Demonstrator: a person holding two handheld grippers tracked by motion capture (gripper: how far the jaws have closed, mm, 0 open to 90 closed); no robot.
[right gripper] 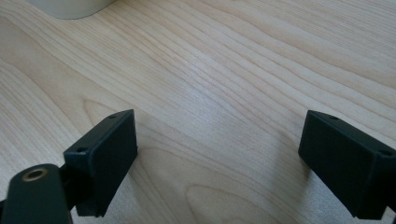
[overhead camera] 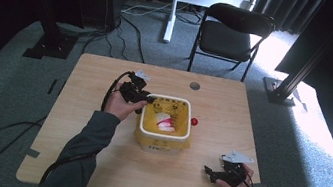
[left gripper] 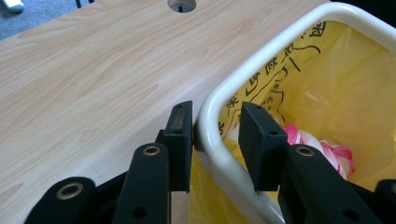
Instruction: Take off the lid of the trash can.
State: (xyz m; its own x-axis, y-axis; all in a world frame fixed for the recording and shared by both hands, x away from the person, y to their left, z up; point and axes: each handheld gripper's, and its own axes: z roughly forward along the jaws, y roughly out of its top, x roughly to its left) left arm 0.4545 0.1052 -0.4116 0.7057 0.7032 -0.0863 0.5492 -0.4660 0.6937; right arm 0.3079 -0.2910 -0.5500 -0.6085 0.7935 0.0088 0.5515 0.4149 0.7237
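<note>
Bin rim (left gripper: 219, 100) between left gripper (left gripper: 215, 140) jaws, yellow bag (left gripper: 355, 84) inside

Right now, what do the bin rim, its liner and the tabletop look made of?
Bin rim: likely plastic, smooth cream, rounded moulded edge with a soft sheen.
Liner: thin yellow plastic film, wrinkled, translucent, with dark printed characters.
Tabletop: pale wood grain, smooth matte; laminate or veneer, cannot tell which.

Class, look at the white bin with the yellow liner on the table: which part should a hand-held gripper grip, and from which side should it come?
Probably the rolled white rim of the bin, from above at its left wall. The rim is narrow and raised, and the left hand-held gripper already straddles it, one jaw outside, one inside over the yellow liner; the inner jaw looks clear of the rim.
</note>
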